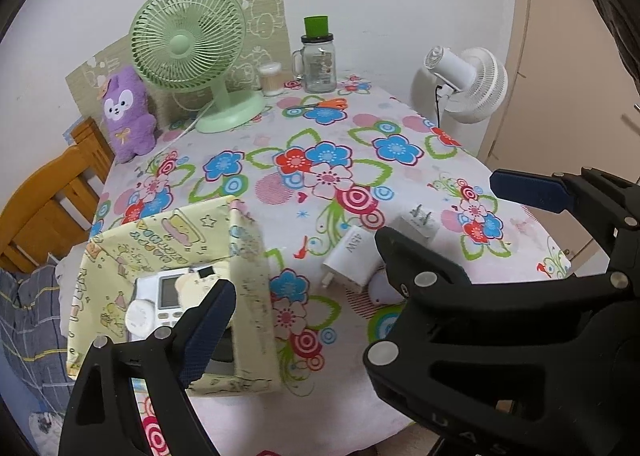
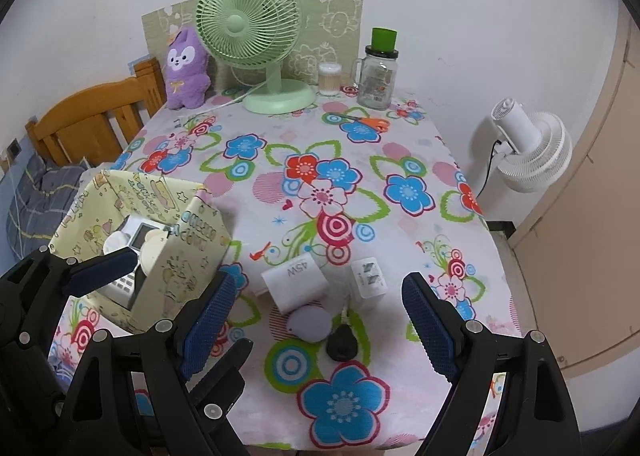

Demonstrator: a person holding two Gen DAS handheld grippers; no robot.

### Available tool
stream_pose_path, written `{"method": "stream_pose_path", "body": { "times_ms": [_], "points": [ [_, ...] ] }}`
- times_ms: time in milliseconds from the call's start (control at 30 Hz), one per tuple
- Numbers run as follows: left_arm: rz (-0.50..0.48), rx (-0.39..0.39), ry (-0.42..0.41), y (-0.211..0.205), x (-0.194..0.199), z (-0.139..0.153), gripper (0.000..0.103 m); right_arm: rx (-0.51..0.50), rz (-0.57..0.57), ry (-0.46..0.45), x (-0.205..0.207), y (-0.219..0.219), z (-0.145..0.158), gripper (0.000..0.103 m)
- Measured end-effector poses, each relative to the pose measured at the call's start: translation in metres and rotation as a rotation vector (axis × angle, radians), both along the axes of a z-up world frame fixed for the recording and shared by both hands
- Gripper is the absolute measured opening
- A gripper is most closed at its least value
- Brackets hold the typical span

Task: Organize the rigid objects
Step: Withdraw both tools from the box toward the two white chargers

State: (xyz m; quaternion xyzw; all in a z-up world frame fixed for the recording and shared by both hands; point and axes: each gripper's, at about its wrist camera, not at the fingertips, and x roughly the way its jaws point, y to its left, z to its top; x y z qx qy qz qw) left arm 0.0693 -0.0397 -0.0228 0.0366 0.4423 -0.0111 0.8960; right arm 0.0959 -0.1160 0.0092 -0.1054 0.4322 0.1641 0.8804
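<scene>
A yellow patterned box (image 1: 250, 276) (image 2: 192, 256) stands at the table's near left. Inside it lie a white device with a screen (image 1: 170, 292) (image 2: 138, 238) and a round white piece. My left gripper (image 1: 320, 296) is open over the box's right wall; its left finger (image 2: 100, 270) hangs above the box and its right finger is hidden. My right gripper (image 2: 320, 282) (image 1: 440, 207) is open and empty. Under it lie a white 45W charger (image 2: 294, 276) (image 1: 352, 256), a small white plug (image 2: 368, 278) (image 1: 418, 221), a lavender disc (image 2: 310, 318) and a black fob (image 2: 342, 342).
On the floral tablecloth (image 2: 260, 183), orange-handled scissors (image 2: 366, 121), a green desk fan (image 2: 248, 27), a purple plush (image 2: 186, 67), a swab tub (image 2: 330, 77) and a green-lidded glass jar (image 2: 378, 71) sit at the back. A white floor fan (image 2: 532, 147) stands right, a wooden frame (image 2: 92, 119) left.
</scene>
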Motion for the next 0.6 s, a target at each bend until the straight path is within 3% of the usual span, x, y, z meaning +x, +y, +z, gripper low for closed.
{"method": "stream_pose_path", "body": {
  "times_ms": [600],
  "points": [
    [-0.023, -0.001, -0.009, -0.029, 0.005, -0.026, 0.092, 0.003, -0.026, 0.009, 0.006, -0.029, -0.028, 0.086]
  ]
}}
